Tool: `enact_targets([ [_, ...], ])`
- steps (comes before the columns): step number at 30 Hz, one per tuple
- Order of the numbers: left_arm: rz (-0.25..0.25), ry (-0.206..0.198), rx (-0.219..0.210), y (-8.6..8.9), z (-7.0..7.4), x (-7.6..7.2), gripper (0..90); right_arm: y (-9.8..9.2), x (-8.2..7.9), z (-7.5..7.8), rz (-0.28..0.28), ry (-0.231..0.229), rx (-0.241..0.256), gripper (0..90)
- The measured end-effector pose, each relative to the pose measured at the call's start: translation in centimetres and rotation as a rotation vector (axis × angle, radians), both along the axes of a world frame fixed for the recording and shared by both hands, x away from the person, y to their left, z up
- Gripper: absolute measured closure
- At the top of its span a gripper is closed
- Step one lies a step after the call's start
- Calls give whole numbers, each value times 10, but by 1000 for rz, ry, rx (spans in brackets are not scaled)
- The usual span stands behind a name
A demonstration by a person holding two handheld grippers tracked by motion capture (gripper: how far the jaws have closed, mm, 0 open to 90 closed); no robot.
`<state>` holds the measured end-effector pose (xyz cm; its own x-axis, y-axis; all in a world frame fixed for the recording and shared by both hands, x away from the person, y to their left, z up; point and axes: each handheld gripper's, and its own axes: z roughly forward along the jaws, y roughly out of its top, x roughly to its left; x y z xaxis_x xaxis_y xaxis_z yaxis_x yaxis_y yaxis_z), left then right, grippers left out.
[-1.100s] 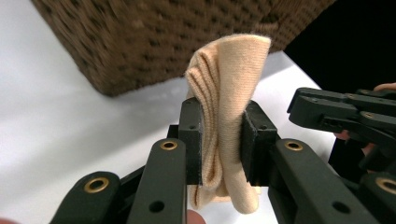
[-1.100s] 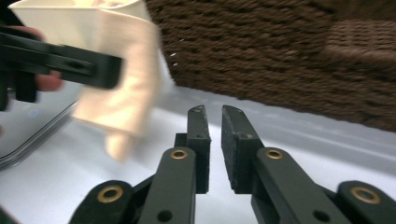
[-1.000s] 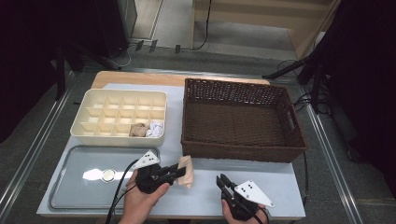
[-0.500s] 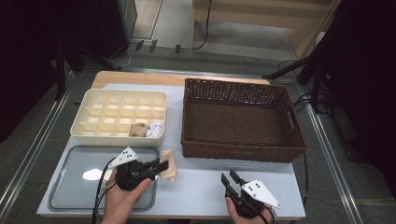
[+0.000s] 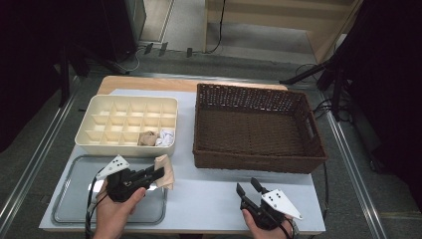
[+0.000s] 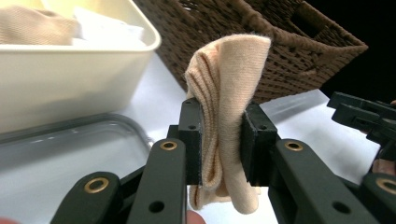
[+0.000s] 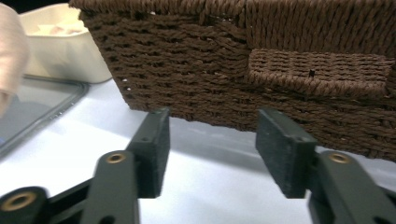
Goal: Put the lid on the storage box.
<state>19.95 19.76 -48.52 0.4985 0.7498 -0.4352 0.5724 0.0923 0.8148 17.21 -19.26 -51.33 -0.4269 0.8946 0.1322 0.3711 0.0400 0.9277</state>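
The table (image 5: 209, 199) carries a brown wicker basket (image 5: 256, 127) toward its right edge, with a cream divided box (image 5: 127, 124) at its left side and a grey tray (image 5: 69, 204) at the near left corner. A beige folded cloth (image 5: 164, 172) is held over the tray's right edge, just in front of the box, clamped between the jaws of the left gripper (image 5: 158, 174). The right gripper (image 5: 247, 188) is held with jaws spread and nothing between them, near the table's front edge, facing the basket.
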Motion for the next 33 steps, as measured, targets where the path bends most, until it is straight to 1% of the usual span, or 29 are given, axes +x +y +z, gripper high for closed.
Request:
enact_targets([
  [3,15,-10,7,11,3,-2,744,1,2,-2,5,8,-8,398],
  [5,35,-18,7,21,6,-3,743,2,3,-3,4,14,-20,366],
  [8,61,-30,1,36,11,-5,744,4,4,-4,4,12,-23,334],
  [13,106,-41,6,60,16,-7,743,7,3,-6,6,9,-35,326],
  [18,149,-37,9,80,18,-4,743,6,4,-7,3,13,-39,326],
  [22,164,-46,21,89,23,-1,744,5,4,-7,2,10,-39,325],
  [25,174,-51,19,94,28,4,743,4,4,-7,-2,8,-38,325],
  [30,187,-56,30,99,36,13,743,4,4,-7,-1,9,-38,325],
  [31,187,-56,30,99,36,13,743,4,4,-7,-1,10,-38,325],
  [33,191,-60,24,101,40,18,744,5,4,-7,0,16,-36,325],
])
